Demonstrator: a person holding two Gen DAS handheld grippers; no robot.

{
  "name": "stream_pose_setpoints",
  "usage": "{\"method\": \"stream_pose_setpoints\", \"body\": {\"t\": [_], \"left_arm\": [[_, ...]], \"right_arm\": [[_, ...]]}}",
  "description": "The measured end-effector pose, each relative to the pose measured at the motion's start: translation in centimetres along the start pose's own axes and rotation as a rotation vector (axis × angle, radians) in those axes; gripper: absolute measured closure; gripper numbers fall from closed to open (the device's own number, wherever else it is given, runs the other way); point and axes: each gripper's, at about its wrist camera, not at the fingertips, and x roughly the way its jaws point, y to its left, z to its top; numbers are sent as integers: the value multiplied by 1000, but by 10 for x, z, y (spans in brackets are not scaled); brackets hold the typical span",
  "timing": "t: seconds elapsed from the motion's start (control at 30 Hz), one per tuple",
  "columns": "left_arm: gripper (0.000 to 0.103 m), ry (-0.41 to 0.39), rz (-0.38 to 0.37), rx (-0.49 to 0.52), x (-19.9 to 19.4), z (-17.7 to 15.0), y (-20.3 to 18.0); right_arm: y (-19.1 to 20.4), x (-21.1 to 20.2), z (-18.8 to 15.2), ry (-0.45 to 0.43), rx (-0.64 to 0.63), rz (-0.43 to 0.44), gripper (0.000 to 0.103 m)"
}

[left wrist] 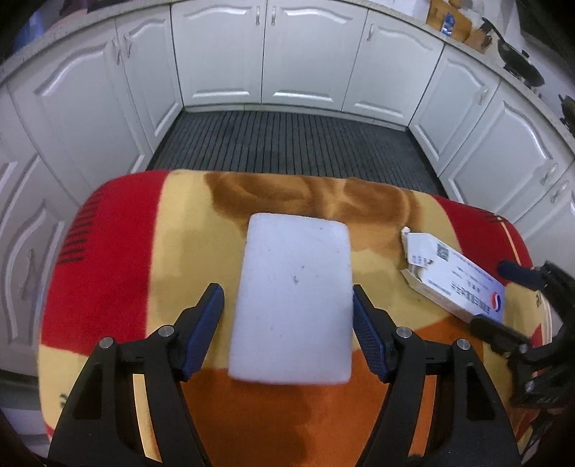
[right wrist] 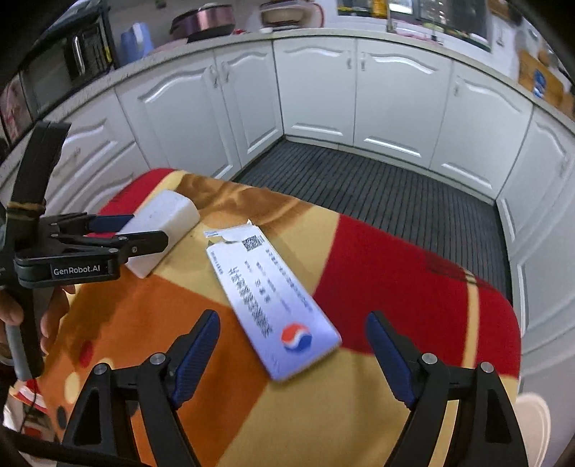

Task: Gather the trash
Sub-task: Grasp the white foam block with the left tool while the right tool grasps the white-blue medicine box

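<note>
A white foam block [left wrist: 294, 258] lies flat on a red, yellow and orange blanket [left wrist: 107, 251]. My left gripper [left wrist: 285, 289] stands open astride its near half; the right pad is at the block's edge, and a gap shows at the left pad. To the right lies a torn white carton [left wrist: 456, 280] with a red-and-blue round logo. In the right wrist view my right gripper [right wrist: 291, 315] is open just above the carton [right wrist: 266, 298], whose logo end lies between the fingers with room on both sides. The foam block [right wrist: 161, 219] and left gripper [right wrist: 145, 228] show at the left.
White cabinet doors [left wrist: 302, 54] ring the space on three sides. A dark ribbed mat [left wrist: 287, 143] covers the floor beyond the blanket's far edge. A person's hand [right wrist: 54, 316] holds the left gripper's handle. Appliances and boxes stand on the counter [right wrist: 201, 21].
</note>
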Motion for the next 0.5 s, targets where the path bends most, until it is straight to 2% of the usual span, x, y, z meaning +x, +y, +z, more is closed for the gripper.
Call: {"method": "stream_pose_setpoints", "body": {"t": [0.13,0.17,0.23,0.33,0.5], "left_arm": [[34,-13,41,9,5,-3,-3],[35,-19,53,16,4,-5,-5],[44,-30,70,27,0,-10,-10],[47,-51,106,39,-9,-19,-18],[47,-85,93,67,-33,-43,-34]], "right_arm": [[1,19,0,40,31,31,23],[2,20,-1,39,38,31,27],[3,18,-3,30,47,14,37],[8,11,-8,25,52,4,42],[11,-18,-28,-25,90,-13,45]]}}
